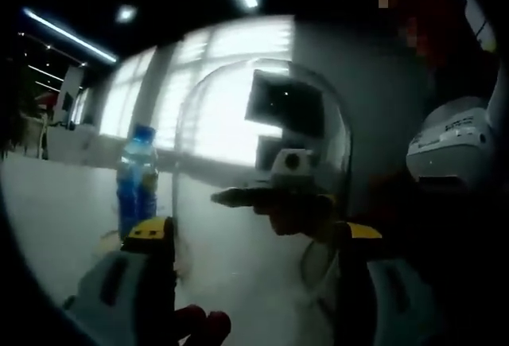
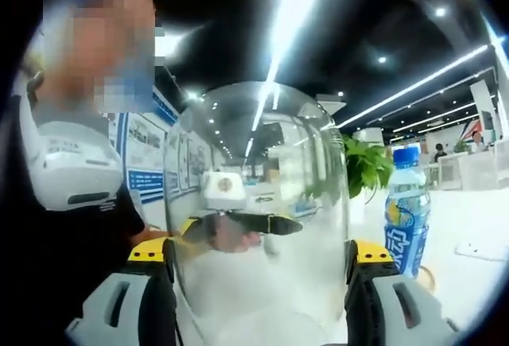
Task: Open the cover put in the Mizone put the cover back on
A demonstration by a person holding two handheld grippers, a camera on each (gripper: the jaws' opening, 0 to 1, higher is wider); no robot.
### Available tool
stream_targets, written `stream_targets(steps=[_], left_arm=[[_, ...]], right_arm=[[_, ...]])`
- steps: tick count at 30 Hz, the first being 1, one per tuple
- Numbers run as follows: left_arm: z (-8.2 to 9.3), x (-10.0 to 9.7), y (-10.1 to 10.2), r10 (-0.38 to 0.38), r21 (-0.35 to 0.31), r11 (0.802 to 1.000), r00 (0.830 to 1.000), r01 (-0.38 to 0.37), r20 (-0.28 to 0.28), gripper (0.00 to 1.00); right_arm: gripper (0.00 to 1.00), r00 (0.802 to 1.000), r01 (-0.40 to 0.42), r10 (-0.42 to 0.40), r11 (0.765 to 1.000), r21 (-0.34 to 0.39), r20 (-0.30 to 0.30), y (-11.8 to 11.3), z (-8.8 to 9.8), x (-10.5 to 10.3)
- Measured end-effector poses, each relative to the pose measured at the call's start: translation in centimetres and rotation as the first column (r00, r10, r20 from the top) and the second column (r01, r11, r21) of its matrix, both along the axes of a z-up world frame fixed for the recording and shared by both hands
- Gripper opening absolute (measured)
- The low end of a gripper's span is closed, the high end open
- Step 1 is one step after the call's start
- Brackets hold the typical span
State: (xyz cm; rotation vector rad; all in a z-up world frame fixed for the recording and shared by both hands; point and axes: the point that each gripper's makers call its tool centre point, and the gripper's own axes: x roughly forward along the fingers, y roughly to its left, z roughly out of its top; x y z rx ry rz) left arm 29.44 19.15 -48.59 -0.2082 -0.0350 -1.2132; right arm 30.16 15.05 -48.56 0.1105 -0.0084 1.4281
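Note:
A clear glass dome cover (image 1: 262, 123) (image 2: 262, 147) is held up off the white table. My left gripper (image 1: 254, 242) has its yellow-tipped jaws against the dome's two sides, shut on it. My right gripper (image 2: 258, 258) grips the same dome from the opposite side, its jaws pressed on the glass. Through the glass each view shows the other gripper facing it. The Mizone bottle (image 1: 137, 187) (image 2: 407, 211), blue with a blue cap, stands upright on the table beside the dome, left of it in the left gripper view and right of it in the right gripper view.
A person in a black shirt (image 2: 71, 227) with a white device (image 2: 67, 163) on the chest stands close behind the dome. A green plant (image 2: 367, 163) is behind the bottle. The white table (image 1: 56, 219) stretches toward bright windows. Something red (image 1: 195, 324) lies low between the left jaws.

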Motion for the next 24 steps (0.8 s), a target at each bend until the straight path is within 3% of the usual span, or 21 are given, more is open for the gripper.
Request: stream_targets(steps=[13,19,24], left_arm=[[4.4,-0.8,-1.1,0.016,0.022,1.0,0.997,-0.018,0.073,0.74],[5.5,-0.4,-1.4,0.02,0.018,1.0,0.998,-0.021,0.054,0.76],[6.1,-0.7,-1.9,0.002,0.043,0.999,0.999,-0.005,0.053,0.79]], right_arm=[[0.82,0.999,-0.013,0.013,1.0,0.009,0.042,-0.1,3.3,-0.8],[0.83,0.999,-0.011,0.01,1.0,0.021,0.048,0.0,4.9,-0.6],[0.84,0.993,-0.019,0.015,0.999,0.039,0.114,0.0,7.3,-1.1]])
